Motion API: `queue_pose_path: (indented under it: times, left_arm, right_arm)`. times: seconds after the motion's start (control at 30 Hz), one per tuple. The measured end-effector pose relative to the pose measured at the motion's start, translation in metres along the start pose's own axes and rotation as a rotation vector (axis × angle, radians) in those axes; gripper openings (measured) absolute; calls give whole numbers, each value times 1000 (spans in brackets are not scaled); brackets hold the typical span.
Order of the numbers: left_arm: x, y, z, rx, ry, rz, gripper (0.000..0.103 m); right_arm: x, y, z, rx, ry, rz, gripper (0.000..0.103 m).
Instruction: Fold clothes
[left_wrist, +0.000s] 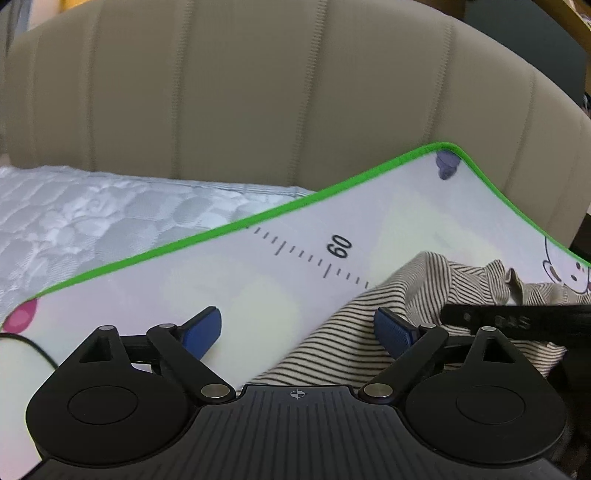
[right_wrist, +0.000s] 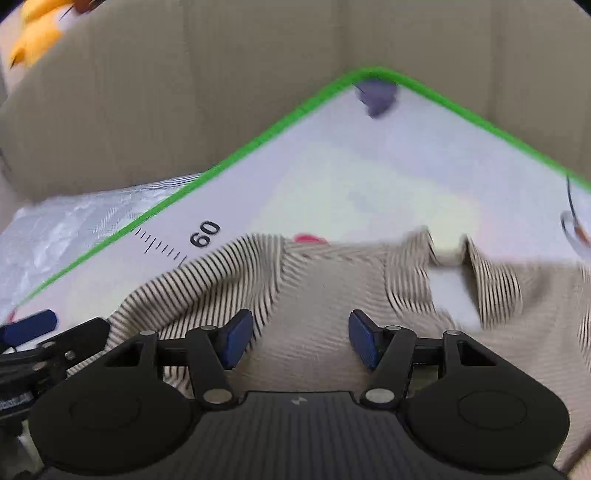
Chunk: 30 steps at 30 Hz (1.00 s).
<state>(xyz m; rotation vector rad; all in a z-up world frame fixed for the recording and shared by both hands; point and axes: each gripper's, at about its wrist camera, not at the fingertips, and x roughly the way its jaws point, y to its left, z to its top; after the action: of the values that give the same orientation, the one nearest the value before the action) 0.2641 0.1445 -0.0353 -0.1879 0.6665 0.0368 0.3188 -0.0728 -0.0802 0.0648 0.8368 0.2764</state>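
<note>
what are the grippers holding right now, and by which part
Nothing is held. The left gripper and right gripper are both open over the striped shirt.

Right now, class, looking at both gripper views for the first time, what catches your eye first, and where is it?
The bright green border of the printed mat stands out, running diagonally before the beige headboard. Next comes the crumpled striped garment, lying on the mat beside the ruler marking 60. Both grippers' blue-padded jaws are open, empty.

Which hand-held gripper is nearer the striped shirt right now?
Right. The right hand-held gripper is open directly over the striped shirt; the left hand-held gripper is open at its edge, mostly over the mat.
</note>
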Motion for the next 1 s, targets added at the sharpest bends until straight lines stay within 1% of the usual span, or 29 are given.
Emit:
queue_pose_path:
  times: [0.03, 0.1, 0.17, 0.23, 0.3, 0.33, 0.37, 0.4, 0.47, 0.53, 0.57, 0.67, 0.73, 0.83, 0.87, 0.9, 0.93, 0.97, 1.0]
  left_arm:
    - [1, -2, -1, -4, 1, -17, 93]
    - [3, -6, -2, -8, 5, -61, 93]
    - [7, -14, -5, 12, 15, -96, 93]
    - [13, -28, -12, 86, 36, -87, 84]
    - [20, -41, -20, 161, 49, -58, 46]
    - [22, -45, -22, 182, 39, -32, 41]
    - [23, -48, -23, 199, 26, -7, 23]
    - [20, -46, -21, 191, 1, 18, 17]
    - [11, -30, -14, 116, -69, 76, 15]
    - [1, -8, -7, 21, -108, 105, 9]
    - [-2, 2, -5, -16, -121, 121, 8]
    - [-4, 13, -7, -16, -118, 191, 8]
    - [-4, 12, -8, -11, -111, 201, 9]
    - [-11, 8, -6, 17, -124, 201, 10]
    - [-14, 7, -6, 17, -126, 198, 15]
    - [-17, 8, -5, 15, -127, 194, 20]
    - [-21, 9, -4, 0, -127, 186, 24]
    - [-26, 12, -3, -27, -128, 169, 39]
    - [-31, 14, -1, -51, -128, 147, 57]
  right_arm:
    - [-9, -5, -5, 15, -4, 11, 59]
    - [-29, -12, -13, -1, -20, 19, 59]
    - [-59, -20, -23, -59, -62, -14, 59]
    - [-92, -27, -36, -131, -112, -65, 60]
    - [-125, -32, -52, -211, -160, -134, 65]
    - [-140, -36, -62, -238, -173, -158, 69]
    - [-154, -41, -71, -254, -172, -175, 71]
    - [-164, -46, -79, -263, -159, -187, 71]
    - [-179, -53, -96, -288, -131, -210, 71]
    - [-187, -59, -111, -312, -104, -215, 72]
    - [-189, -61, -118, -323, -88, -214, 72]
    - [-176, -59, -132, -376, -48, -221, 72]
    - [-157, -56, -137, -417, -30, -248, 73]
    - [-131, -54, -139, -485, -23, -292, 73]
    - [-123, -53, -137, -513, -28, -309, 73]
    - [-115, -53, -136, -540, -33, -326, 67]
    - [-108, -52, -134, -564, -38, -342, 39]
    - [-114, -63, -122, -507, -57, -350, 14]
    - [-121, -74, -110, -450, -76, -356, 14]
